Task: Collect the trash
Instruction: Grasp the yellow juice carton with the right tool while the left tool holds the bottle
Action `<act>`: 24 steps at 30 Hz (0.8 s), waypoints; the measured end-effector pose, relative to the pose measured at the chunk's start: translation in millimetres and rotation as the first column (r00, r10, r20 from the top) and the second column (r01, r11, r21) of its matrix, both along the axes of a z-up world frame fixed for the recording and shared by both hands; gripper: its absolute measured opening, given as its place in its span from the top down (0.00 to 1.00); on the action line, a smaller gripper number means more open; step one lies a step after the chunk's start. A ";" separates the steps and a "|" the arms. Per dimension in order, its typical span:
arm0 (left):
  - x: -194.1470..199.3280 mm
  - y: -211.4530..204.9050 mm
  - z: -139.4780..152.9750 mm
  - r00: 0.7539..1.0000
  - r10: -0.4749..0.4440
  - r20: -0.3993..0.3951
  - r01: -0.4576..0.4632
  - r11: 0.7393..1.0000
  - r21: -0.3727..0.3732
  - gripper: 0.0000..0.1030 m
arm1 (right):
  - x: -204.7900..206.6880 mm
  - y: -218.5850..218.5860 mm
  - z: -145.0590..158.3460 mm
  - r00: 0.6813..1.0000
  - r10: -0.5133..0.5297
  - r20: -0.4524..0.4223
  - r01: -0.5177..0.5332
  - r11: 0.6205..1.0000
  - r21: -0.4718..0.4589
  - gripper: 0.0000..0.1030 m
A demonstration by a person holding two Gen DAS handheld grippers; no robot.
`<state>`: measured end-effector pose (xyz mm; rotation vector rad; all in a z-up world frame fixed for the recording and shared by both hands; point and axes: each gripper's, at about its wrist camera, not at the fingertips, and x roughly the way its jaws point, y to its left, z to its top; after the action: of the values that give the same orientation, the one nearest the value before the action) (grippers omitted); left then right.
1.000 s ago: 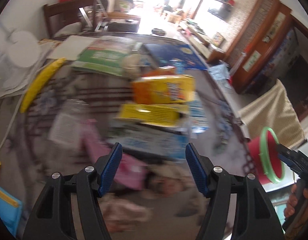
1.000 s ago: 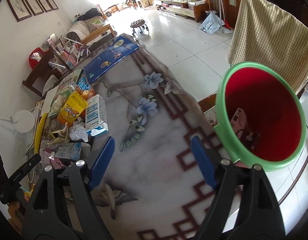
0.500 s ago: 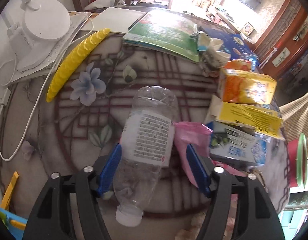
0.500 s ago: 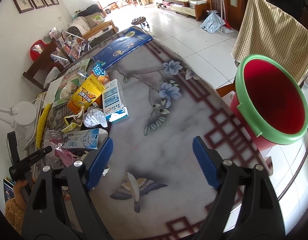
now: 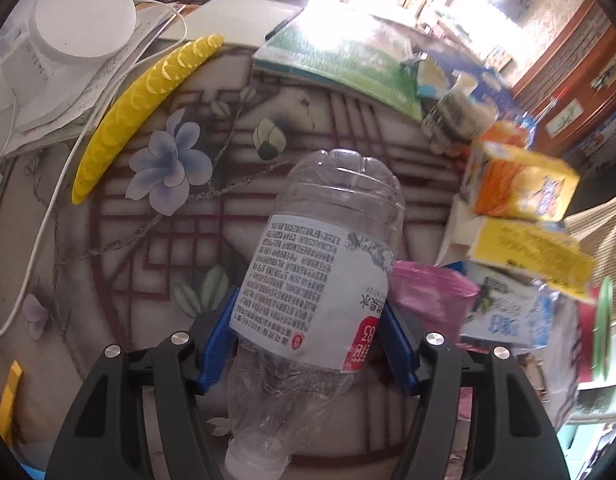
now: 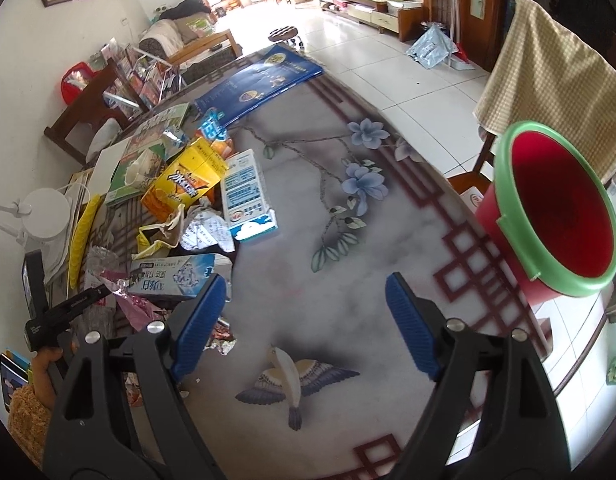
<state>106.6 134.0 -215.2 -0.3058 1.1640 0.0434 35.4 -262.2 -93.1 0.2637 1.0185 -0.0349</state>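
Observation:
In the left wrist view a clear plastic bottle [image 5: 319, 280] with a white label lies between my left gripper's [image 5: 308, 336] blue pads, cap toward the camera. The pads press both sides of the label. A pink wrapper [image 5: 431, 296] lies just right of it. My right gripper [image 6: 304, 324] is open and empty above the patterned table [image 6: 347, 280]. A red bin with a green rim [image 6: 555, 208] stands off the table's right edge. The trash pile shows in the right wrist view: a yellow-orange carton [image 6: 184, 184], a blue-white box [image 6: 248, 196], crumpled paper [image 6: 206, 232].
A yellow curved strip [image 5: 136, 108], a white lamp base [image 5: 80, 20] with its cable, and a green book [image 5: 339, 56] lie at the table's far side. Cartons [image 5: 519, 188] are stacked to the right. A cloth-draped chair [image 6: 547, 80] stands behind the bin.
My left gripper swung left to the bottle and its pads closed in on the label. My right gripper drew back from the bin, over the table.

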 end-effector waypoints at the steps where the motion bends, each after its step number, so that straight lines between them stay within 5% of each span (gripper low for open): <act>1: -2.1 -0.5 3.2 1.000 0.001 0.016 -0.001 1.000 -0.007 0.40 | 4.6 5.1 -0.2 1.000 0.017 -0.004 -0.017 1.000 -0.008 0.22; 6: -9.0 -5.1 15.5 0.999 0.001 0.055 0.002 0.999 -0.052 0.40 | 48.6 45.8 3.6 0.975 0.216 -0.042 -0.219 0.972 -0.089 0.13; 10: -11.4 -3.5 20.0 0.998 0.016 0.062 -0.010 0.996 -0.090 0.40 | 92.0 87.8 6.2 0.908 0.409 -0.088 -0.419 0.885 -0.204 0.13; 16: -20.5 -3.1 17.3 0.998 0.029 0.051 -0.021 0.989 -0.148 0.40 | 166.3 140.8 -0.2 0.762 0.611 -0.216 -0.647 0.703 -0.295 0.13; 21: -27.0 4.8 7.3 0.998 0.060 0.023 -0.054 0.980 -0.193 0.40 | 203.3 178.5 -26.8 0.613 0.697 -0.372 -0.788 0.506 -0.351 0.13; 24: -30.4 10.4 2.4 0.997 0.079 0.004 -0.077 0.977 -0.199 0.40 | 220.2 191.7 -36.8 0.550 0.718 -0.428 -0.834 0.448 -0.321 0.13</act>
<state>76.1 144.4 -212.8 -0.5282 1.1457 -0.0063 255.6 -70.5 -129.9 -0.7503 1.2486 0.5461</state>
